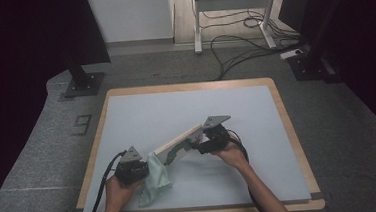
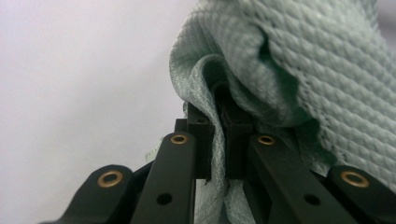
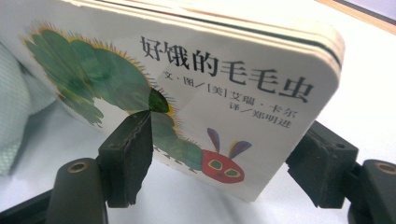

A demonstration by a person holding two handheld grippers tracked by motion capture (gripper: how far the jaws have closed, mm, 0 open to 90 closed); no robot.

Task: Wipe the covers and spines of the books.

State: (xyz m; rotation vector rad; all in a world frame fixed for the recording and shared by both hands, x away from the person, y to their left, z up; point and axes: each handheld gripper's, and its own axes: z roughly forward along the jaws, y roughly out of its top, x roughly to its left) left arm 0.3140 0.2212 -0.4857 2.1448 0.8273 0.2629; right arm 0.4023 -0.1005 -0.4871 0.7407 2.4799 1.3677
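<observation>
A pale green knitted cloth point(image 1: 156, 181) lies bunched near the table's front left. My left gripper point(image 1: 148, 169) is shut on a fold of it. In the left gripper view the cloth point(image 2: 303, 60) drapes over the jaws, and the left gripper point(image 2: 217, 116) pinches it between its pads. A board book point(image 1: 178, 144) with a green caterpillar on its cover is held tilted above the table, one end toward the cloth. My right gripper point(image 1: 199, 145) is shut on its other end. In the right gripper view the book point(image 3: 224, 79) sits between the right gripper point(image 3: 224, 144) pads, with the cloth point(image 3: 14, 107) at far left.
The table point(image 1: 176, 107) has a pale blue-grey top with a wooden rim. Beyond it on the grey floor are black stand bases point(image 1: 81, 83), a white desk frame point(image 1: 231, 2) and loose cables point(image 1: 242, 47).
</observation>
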